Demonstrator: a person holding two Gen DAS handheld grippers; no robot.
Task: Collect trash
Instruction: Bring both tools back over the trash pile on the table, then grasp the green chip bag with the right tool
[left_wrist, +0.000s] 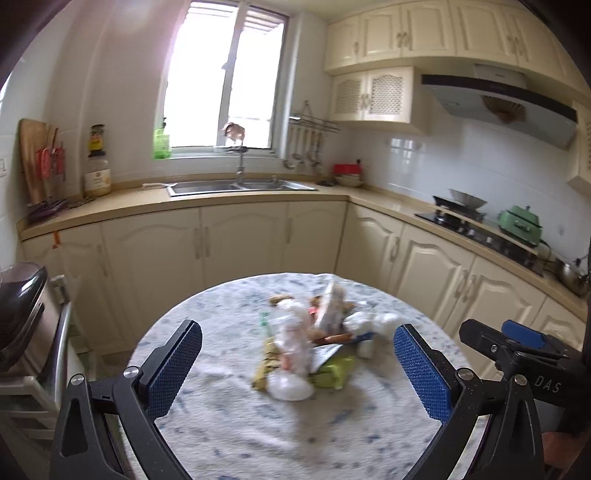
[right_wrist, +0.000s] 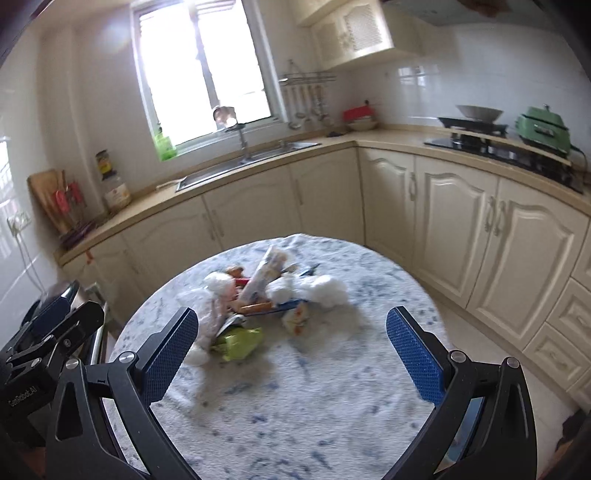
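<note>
A heap of trash (left_wrist: 314, 339) lies in the middle of a round table (left_wrist: 229, 424) with a white, blue-flecked cloth. It holds crumpled white tissues (left_wrist: 369, 323), a green wrapper (left_wrist: 334, 373), a standing snack bag (left_wrist: 332, 302) and a clear plastic bag (left_wrist: 291, 343). My left gripper (left_wrist: 297, 356) is open above the table's near side, the heap between and just beyond its blue pads. The right gripper shows at that view's right edge (left_wrist: 517, 339). In the right wrist view the heap (right_wrist: 266, 295) lies ahead, left of centre, and my right gripper (right_wrist: 291, 341) is open and empty.
Cream kitchen cabinets (left_wrist: 240, 240) run behind the table, with a sink (left_wrist: 240, 186) under the window and a stove (left_wrist: 480, 225) at right. A steel appliance (left_wrist: 26, 314) stands close to the table's left. The left gripper shows at the right wrist view's left edge (right_wrist: 51, 325).
</note>
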